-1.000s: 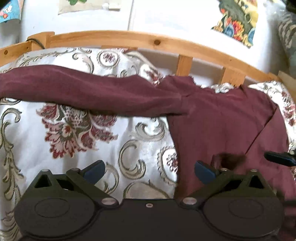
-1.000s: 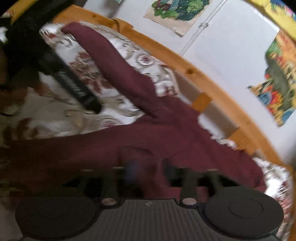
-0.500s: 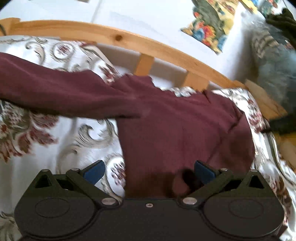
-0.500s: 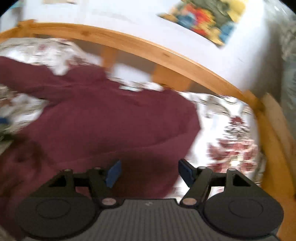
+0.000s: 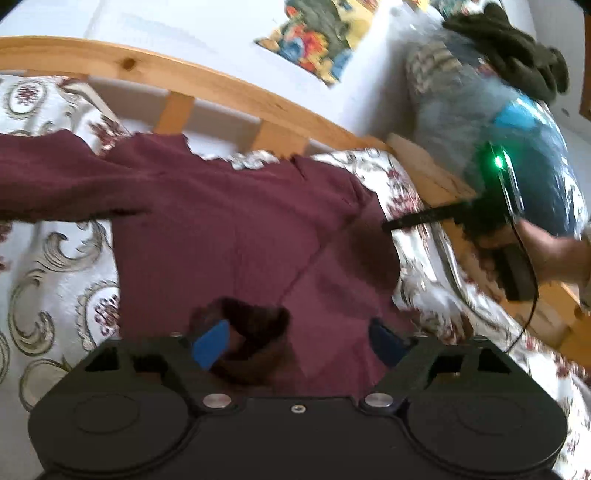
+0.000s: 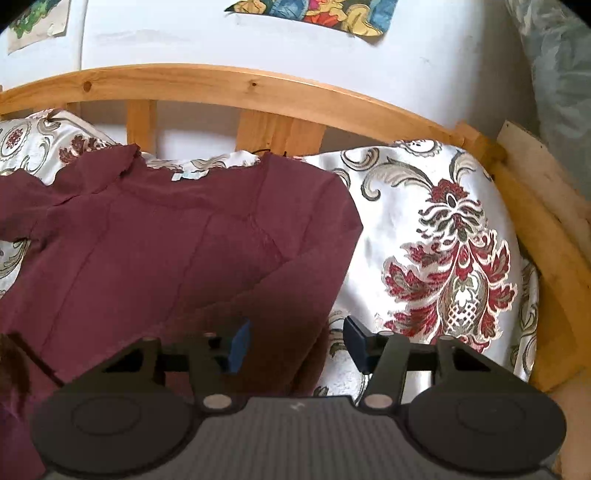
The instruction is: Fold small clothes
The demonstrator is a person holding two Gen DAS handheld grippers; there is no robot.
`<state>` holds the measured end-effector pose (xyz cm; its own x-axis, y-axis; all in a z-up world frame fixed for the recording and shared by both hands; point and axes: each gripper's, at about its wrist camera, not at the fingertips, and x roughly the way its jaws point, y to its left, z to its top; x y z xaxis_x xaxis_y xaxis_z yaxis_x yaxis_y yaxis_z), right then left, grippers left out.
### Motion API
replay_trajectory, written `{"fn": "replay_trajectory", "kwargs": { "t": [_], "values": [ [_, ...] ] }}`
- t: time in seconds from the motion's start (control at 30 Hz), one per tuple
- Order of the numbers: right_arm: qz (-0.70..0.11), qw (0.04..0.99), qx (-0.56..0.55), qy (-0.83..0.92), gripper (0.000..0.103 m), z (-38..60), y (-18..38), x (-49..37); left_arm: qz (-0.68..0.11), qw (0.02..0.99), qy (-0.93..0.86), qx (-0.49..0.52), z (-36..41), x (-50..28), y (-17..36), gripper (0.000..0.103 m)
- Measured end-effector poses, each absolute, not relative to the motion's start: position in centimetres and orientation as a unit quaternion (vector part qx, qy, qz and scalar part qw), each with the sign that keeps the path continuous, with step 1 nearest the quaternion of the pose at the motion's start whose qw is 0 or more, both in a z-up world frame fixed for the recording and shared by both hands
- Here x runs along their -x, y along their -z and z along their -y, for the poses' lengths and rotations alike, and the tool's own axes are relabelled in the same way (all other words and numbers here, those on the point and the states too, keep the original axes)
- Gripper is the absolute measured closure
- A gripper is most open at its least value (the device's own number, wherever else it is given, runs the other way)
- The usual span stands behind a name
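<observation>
Blue pads (image 5: 211,345) of the left gripper (image 5: 299,341) stand wide apart over the lower part of a maroon top (image 5: 229,229), gripping nothing; a dark bunched cuff (image 5: 255,332) lies between them, just beside the left pad; the right gripper (image 6: 295,341) likewise hangs with its pads apart, straddling the right edge of the same maroon top (image 6: 177,236), one pad over cloth and the other over the bedspread (image 6: 443,236); the garment lies spread on this white floral bedspread, neckline toward the wooden bed rail (image 6: 258,88), one sleeve stretched out to the left, the other folded in across the body; beyond the rail a white wall carries colourful posters (image 6: 314,14); in the left view the person's right hand (image 5: 546,251) holds the other tool's handle.
</observation>
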<state>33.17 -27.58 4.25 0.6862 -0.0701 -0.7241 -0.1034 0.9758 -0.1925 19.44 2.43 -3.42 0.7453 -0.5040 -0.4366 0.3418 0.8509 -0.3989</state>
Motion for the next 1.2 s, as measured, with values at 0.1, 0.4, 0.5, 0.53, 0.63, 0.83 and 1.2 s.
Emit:
{"fn": "replay_trajectory", "kwargs": {
  "t": [0.1,0.4,0.5,0.53,0.63,0.83,1.2],
  "values": [
    [-0.394,0.914,0.094,0.0,0.044,27.9,-4.2,-33.3,-0.303,0.907,0.249,0.157,-2.2,-20.0,4.2,0.053],
    [-0.392,0.917,0.079,0.016,0.044,28.0,-4.3,-32.2,-0.39,0.89,0.212,0.106,-1.3,-20.9,5.0,0.094],
    [-0.389,0.918,0.08,0.015,0.044,27.8,-4.4,-31.9,-0.432,0.874,0.205,0.089,-1.4,-20.6,4.8,0.096],
    [-0.388,0.918,0.079,0.015,0.044,27.9,-4.5,-31.8,-0.445,0.866,0.213,0.084,-1.4,-20.5,4.8,0.096],
    [-0.385,0.919,0.077,0.012,0.043,28.1,-4.5,-31.8,-0.482,0.835,0.254,0.073,-1.0,-20.0,5.1,0.078],
    [-0.382,0.92,0.088,-0.012,0.034,28.6,-3.7,-33.0,-0.447,0.856,0.25,0.068,-1.2,-18.5,2.8,0.024],
    [-0.391,0.92,0.001,-0.018,0.088,31.3,-3.3,-38.0,-0.35,0.923,0.095,0.128,-3.0,-20.4,3.6,0.018]
  ]
}}
